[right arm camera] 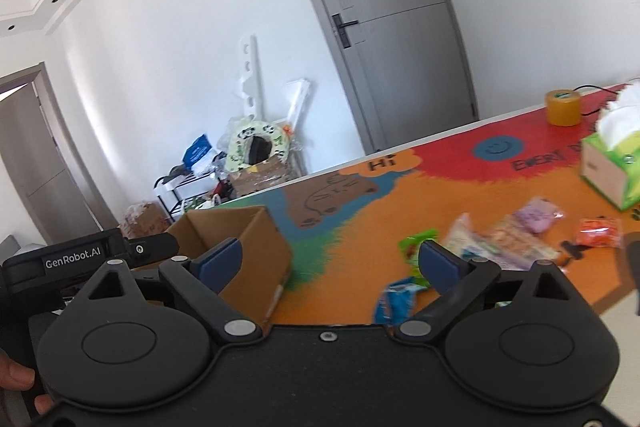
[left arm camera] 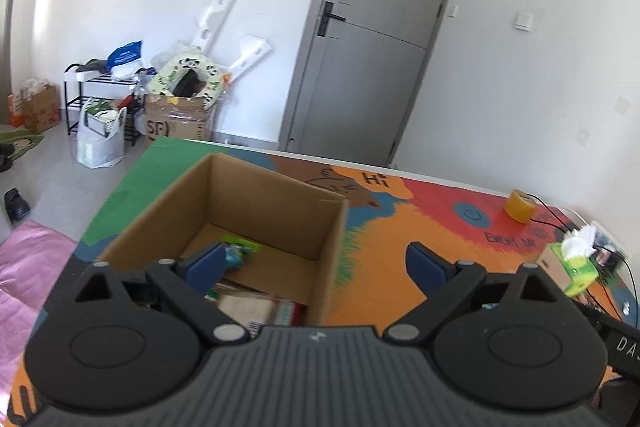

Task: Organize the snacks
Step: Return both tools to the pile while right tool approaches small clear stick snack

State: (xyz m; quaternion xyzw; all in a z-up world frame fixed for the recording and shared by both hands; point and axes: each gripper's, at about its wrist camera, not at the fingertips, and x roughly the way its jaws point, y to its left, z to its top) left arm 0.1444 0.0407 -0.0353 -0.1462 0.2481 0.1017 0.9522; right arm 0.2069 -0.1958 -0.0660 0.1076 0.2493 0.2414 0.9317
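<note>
An open cardboard box point(left arm camera: 256, 211) stands on the colourful table mat point(left arm camera: 384, 247). Several snack packets point(left arm camera: 240, 253) lie in its bottom. My left gripper point(left arm camera: 316, 263) is open and empty, held above the box's near right corner. In the right wrist view the box point(right arm camera: 248, 251) is at the left. My right gripper point(right arm camera: 330, 263) is open and empty above the mat. Loose snacks lie to its right: a blue packet point(right arm camera: 394, 301), a green packet point(right arm camera: 414, 245), a pale packet pile point(right arm camera: 504, 239), a pink packet point(right arm camera: 538, 215) and an orange packet point(right arm camera: 598, 233).
A green tissue box point(right arm camera: 612, 167) and a yellow tape roll point(right arm camera: 563, 107) stand at the far right of the table, with black cables nearby. The left hand-held gripper's body point(right arm camera: 80, 259) is at my left. Beyond the table are a grey door and floor clutter.
</note>
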